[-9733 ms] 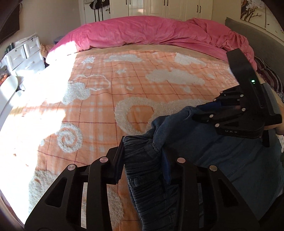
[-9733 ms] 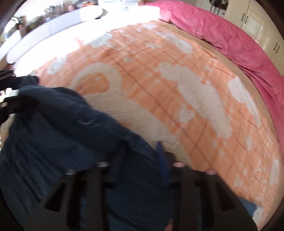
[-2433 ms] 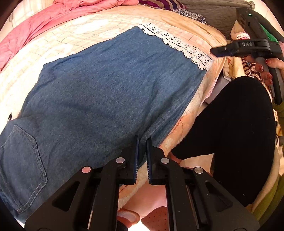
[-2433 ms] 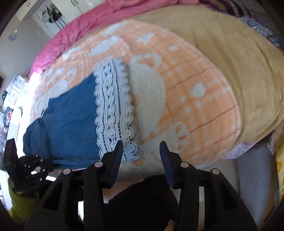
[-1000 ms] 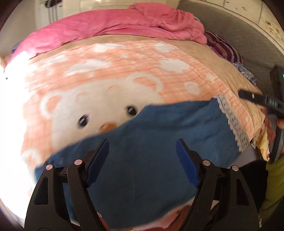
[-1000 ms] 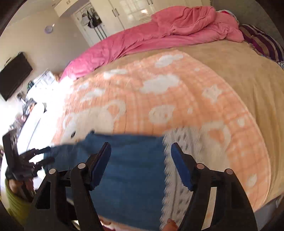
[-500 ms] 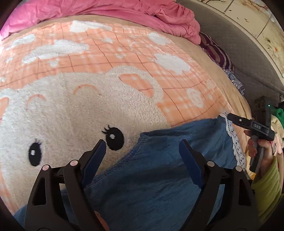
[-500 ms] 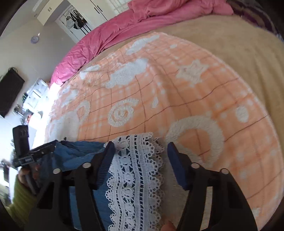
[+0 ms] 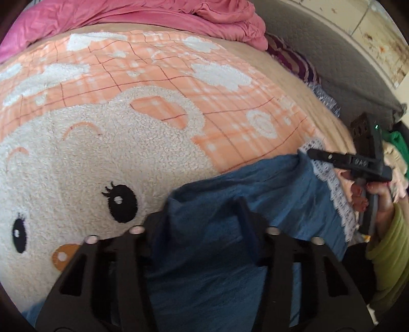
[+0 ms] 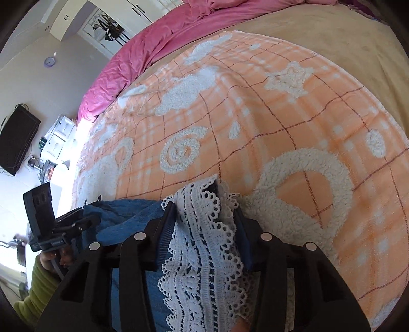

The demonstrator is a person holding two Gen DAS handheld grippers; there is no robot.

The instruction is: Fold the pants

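Blue denim pants (image 9: 255, 184) with a white lace hem (image 10: 202, 255) lie along the near edge of an orange bear blanket (image 9: 127, 140). In the left wrist view my left gripper (image 9: 202, 212) is closing on a bunched ridge of denim that fills the gap between its fingers. In the right wrist view my right gripper (image 10: 204, 209) is closing on the lace hem, and both pads touch the gathered lace. Each view shows the other gripper at the pants' far end: the right gripper (image 9: 332, 161) and the left gripper (image 10: 64, 224).
A pink duvet (image 9: 127, 18) is heaped along the far side of the bed, beside a grey headboard (image 9: 332, 63). A person's green sleeve (image 9: 388, 250) is at the right edge. A dark TV (image 10: 15, 140) and white drawers (image 10: 58, 132) stand past the bed's left side.
Both grippers have come down onto the pants. The left jaws went from wide open to pinching bunched denim. The right jaws narrowed onto the lace hem, which now gathers between them.
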